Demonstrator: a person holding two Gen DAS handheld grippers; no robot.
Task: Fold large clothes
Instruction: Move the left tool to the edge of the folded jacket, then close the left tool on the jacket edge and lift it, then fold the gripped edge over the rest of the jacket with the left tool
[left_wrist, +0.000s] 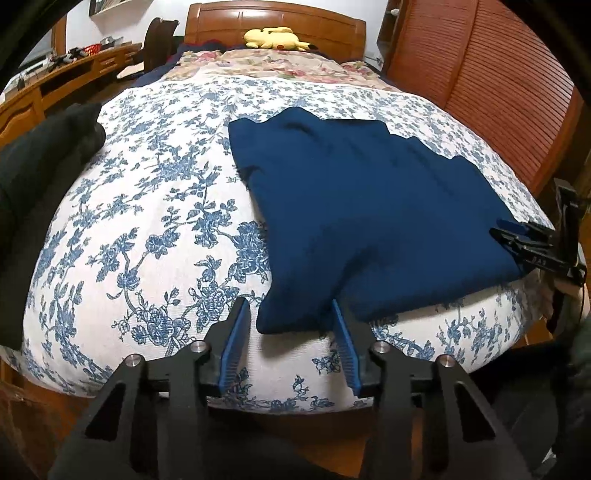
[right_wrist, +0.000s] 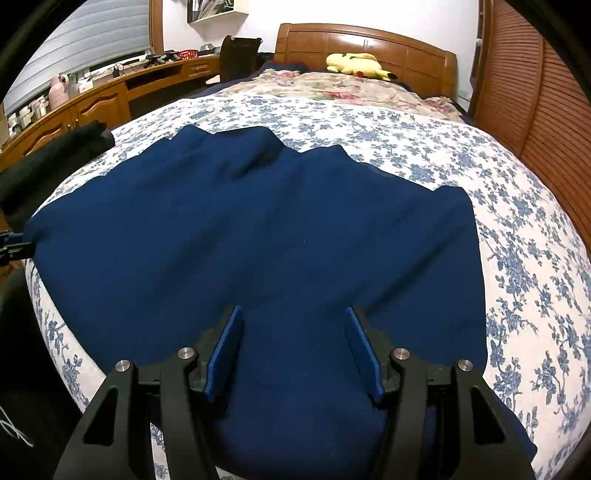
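Note:
A dark blue garment (left_wrist: 369, 206) lies spread flat on the blue-flowered bed cover (left_wrist: 147, 221), reaching the near edge of the bed. My left gripper (left_wrist: 289, 302) stands open around the garment's near left corner. Its right pad touches the cloth, while a strip of bed cover shows beside its left pad. In the right wrist view the garment (right_wrist: 277, 229) fills the middle. My right gripper (right_wrist: 294, 309) is open over its near edge, with flat cloth between the fingers. The right gripper (left_wrist: 517, 240) also shows at the garment's right edge, and the left gripper (right_wrist: 11, 247) at its left edge.
A black garment (left_wrist: 44, 147) is heaped on the bed's left side. A yellow plush toy (left_wrist: 275, 38) rests by the wooden headboard (left_wrist: 273, 18). Slatted wooden doors (left_wrist: 480, 92) stand along the right, and a wooden desk (left_wrist: 74, 70) runs along the left.

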